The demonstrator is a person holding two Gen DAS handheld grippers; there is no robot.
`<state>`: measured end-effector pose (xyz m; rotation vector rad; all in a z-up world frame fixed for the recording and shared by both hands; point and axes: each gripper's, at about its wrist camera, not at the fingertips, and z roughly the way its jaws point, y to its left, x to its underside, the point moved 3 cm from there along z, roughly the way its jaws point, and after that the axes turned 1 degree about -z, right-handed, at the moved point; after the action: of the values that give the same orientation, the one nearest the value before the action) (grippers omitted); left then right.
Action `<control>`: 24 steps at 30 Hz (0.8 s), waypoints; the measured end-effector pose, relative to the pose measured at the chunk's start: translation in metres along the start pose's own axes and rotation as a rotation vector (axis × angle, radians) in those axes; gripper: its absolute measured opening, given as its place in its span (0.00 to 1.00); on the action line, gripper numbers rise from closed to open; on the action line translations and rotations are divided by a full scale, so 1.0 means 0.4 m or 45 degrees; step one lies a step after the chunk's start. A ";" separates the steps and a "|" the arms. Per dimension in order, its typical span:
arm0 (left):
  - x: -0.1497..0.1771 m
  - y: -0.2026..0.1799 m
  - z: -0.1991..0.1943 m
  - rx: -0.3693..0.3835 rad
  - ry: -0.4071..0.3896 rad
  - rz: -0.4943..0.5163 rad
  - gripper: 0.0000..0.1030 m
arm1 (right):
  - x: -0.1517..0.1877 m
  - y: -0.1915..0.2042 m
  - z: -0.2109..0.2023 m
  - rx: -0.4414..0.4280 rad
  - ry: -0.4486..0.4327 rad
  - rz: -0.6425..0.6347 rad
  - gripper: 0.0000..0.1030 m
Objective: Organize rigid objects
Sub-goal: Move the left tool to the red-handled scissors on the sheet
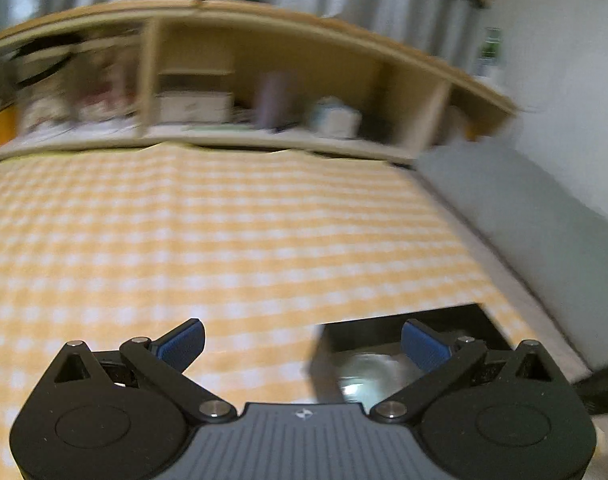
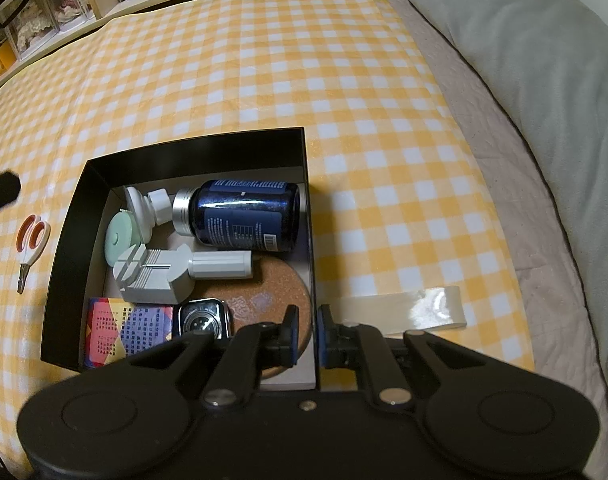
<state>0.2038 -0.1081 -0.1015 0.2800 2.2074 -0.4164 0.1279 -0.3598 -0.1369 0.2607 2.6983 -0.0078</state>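
Observation:
A black box (image 2: 73, 224) sits on the yellow checked cloth. It holds a dark blue bottle (image 2: 243, 216) on its side, a grey tool (image 2: 159, 276), a mint round case (image 2: 121, 240), a cork coaster (image 2: 263, 292), a smartwatch (image 2: 203, 320) and a colourful pack (image 2: 127, 332). My right gripper (image 2: 308, 332) is nearly shut, clamped on the box's right wall. Orange-handled scissors (image 2: 29, 248) lie on the cloth left of the box. My left gripper (image 1: 304, 346) is open and empty above the cloth; the box (image 1: 408, 320) shows blurred at its right finger.
A wooden shelf unit (image 1: 263, 80) with boxes and small items stands behind the cloth. A grey pillow (image 2: 524, 60) lies along the right side. A strip of clear tape (image 2: 416, 308) lies on the cloth right of the box.

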 end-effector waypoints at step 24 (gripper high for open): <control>0.069 0.229 0.066 -0.285 0.149 -0.008 1.00 | -0.005 -0.015 -0.041 0.000 -0.074 0.003 0.02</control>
<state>0.2367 -0.0326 -0.1569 0.1798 2.3457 -0.1564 0.1218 -0.3652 -0.1211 0.2592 2.6402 -0.0145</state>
